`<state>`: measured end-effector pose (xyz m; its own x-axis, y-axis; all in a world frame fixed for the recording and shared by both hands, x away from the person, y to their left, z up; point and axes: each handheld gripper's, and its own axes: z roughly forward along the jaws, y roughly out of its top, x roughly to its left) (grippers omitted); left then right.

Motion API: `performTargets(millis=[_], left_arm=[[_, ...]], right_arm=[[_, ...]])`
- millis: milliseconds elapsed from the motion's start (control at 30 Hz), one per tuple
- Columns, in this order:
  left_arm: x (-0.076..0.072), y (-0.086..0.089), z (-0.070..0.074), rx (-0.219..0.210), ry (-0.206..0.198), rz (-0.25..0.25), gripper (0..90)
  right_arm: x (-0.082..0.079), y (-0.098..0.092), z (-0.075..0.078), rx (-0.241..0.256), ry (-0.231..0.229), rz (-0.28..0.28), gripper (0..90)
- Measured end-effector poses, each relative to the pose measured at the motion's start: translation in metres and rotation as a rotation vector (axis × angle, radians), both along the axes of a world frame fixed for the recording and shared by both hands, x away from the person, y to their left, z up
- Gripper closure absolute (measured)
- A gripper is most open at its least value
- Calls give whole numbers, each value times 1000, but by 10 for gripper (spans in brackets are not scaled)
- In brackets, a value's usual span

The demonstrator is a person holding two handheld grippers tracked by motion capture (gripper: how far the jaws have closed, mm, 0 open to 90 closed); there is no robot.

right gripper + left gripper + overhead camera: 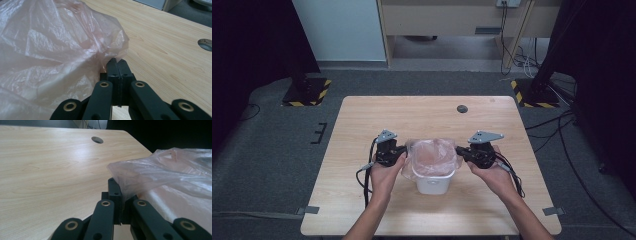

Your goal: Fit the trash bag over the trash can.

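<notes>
A small white bin [431, 184] stands in the middle of the wooden table [362, 120], lined with a thin pinkish plastic bag [432, 156] whose rim spreads over the bin's top. My left gripper [403, 152] is shut on the bag's left edge. My right gripper [459, 150] is shut on the bag's right edge. In the left gripper view the jaws [119, 185] pinch the bag film [160, 170]. In the right gripper view the closed jaws [117, 62] hold a fold of the bag [55, 42].
A round cable hole [462, 108] lies at the table's far side, also seen as a hole [97, 139] in the left gripper view. Cables trail from both grippers toward the table's front. Black stands with striped bases [307, 92] sit on the floor beyond the table.
</notes>
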<state>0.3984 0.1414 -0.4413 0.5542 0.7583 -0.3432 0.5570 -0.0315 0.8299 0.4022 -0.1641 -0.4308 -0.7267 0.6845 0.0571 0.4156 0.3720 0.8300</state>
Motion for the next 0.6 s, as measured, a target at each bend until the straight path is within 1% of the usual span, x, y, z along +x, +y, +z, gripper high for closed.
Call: performTargets(millis=[33, 133, 233, 300, 367, 433, 500, 533, 600], left_arm=[[0, 1, -1, -16, 11, -3, 900], [0, 4, -3, -30, 21, 1, 900], [1, 6, -7, -58, 48, 2, 900], [2, 7, -10, -54, 59, -1, 900], [2, 7, -11, -51, 62, -1, 900], [2, 7, -13, -56, 72, -4, 900], [1, 7, -13, -60, 68, -3, 898], [1, 7, -14, -54, 64, -5, 896], [0, 7, -15, -56, 70, -8, 893]], right_arm=[[0, 0, 0, 1, 1, 1, 900], [-1, 0, -1, -2, 4, 3, 900], [0, 0, -3, -6, 7, 4, 900], [0, 0, -4, -8, 11, 4, 900], [1, -1, -5, -8, 13, 1, 900], [2, -2, -6, -12, 10, -1, 900], [1, -2, -7, -12, 11, -2, 900], [1, -2, -7, -11, 12, -1, 900], [1, -3, -8, -11, 15, -1, 900]])
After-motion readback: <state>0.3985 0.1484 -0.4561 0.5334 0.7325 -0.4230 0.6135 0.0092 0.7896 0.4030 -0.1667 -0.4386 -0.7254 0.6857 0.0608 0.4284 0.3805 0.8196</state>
